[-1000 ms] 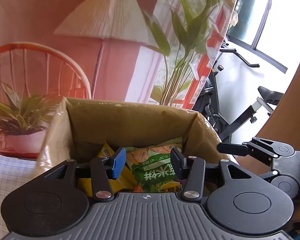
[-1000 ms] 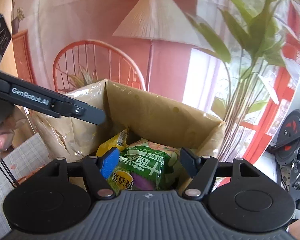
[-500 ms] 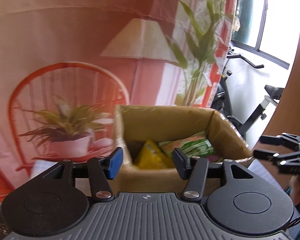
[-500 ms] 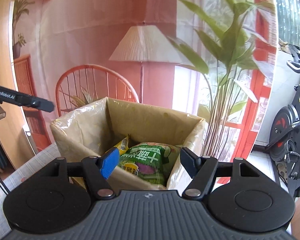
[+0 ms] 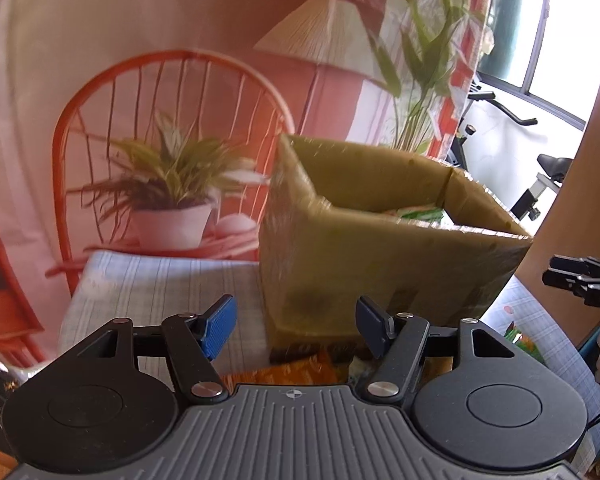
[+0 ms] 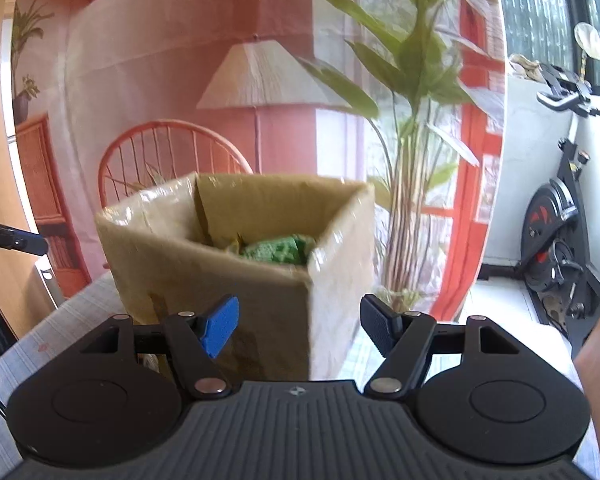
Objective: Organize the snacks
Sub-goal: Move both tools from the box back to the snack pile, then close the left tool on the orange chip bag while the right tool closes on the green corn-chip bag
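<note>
The box [image 5: 380,264] stands straight ahead of both tools and blocks the way forward; its walls rise above the fingertips in both wrist views. Its top is open, with a green packet [image 6: 280,250] lying low inside, below the rim. Left of the box, the checked surface [image 5: 160,284] lies bare up to the backdrop [image 5: 120,60], which closes off the far side. An orange packet [image 5: 292,368] lies at the box's near foot, under the left tool [image 5: 296,326], whose jaws are opening with nothing between them. The right tool [image 5: 580,280] hangs off the box's right corner, apart from it.
</note>
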The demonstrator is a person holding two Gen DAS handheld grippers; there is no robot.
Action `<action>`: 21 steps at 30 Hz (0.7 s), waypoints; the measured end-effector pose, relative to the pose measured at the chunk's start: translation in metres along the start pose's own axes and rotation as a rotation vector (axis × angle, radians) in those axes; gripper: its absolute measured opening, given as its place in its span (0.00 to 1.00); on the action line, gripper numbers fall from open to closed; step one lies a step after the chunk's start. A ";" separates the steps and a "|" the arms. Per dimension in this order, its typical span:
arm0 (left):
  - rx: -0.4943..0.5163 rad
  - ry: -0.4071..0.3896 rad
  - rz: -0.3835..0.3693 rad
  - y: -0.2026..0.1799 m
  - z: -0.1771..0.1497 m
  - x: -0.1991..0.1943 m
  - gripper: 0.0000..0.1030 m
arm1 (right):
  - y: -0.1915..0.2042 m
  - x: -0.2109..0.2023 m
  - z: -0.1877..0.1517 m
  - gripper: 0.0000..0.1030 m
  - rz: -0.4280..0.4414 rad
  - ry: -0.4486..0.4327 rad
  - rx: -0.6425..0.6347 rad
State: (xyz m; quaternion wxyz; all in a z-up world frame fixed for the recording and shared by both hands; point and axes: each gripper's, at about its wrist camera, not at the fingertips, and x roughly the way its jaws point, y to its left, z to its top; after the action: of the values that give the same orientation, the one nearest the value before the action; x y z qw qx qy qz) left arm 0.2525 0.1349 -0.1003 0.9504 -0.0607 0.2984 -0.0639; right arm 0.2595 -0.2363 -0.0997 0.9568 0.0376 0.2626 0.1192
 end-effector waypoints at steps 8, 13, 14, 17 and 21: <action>-0.063 0.065 0.024 0.014 -0.028 0.022 0.66 | -0.012 0.015 -0.058 0.95 -0.108 0.137 0.005; -0.091 0.090 0.034 0.020 -0.037 0.030 0.66 | -0.014 0.030 -0.093 1.00 -0.171 0.221 -0.024; -0.090 0.093 0.036 0.021 -0.038 0.031 0.66 | -0.016 0.033 -0.099 1.00 -0.171 0.236 -0.018; -0.096 0.105 0.042 0.022 -0.040 0.033 0.66 | -0.019 0.041 -0.113 1.00 -0.187 0.268 -0.013; -0.117 0.118 0.047 0.025 -0.043 0.036 0.67 | -0.025 0.046 -0.124 1.00 -0.179 0.283 0.040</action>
State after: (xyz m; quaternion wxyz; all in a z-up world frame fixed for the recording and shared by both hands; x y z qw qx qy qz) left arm 0.2592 0.1509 -0.1596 0.9272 -0.1052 0.3584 -0.0276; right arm 0.2398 -0.2476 -0.2320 0.9162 0.0159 0.3992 0.0323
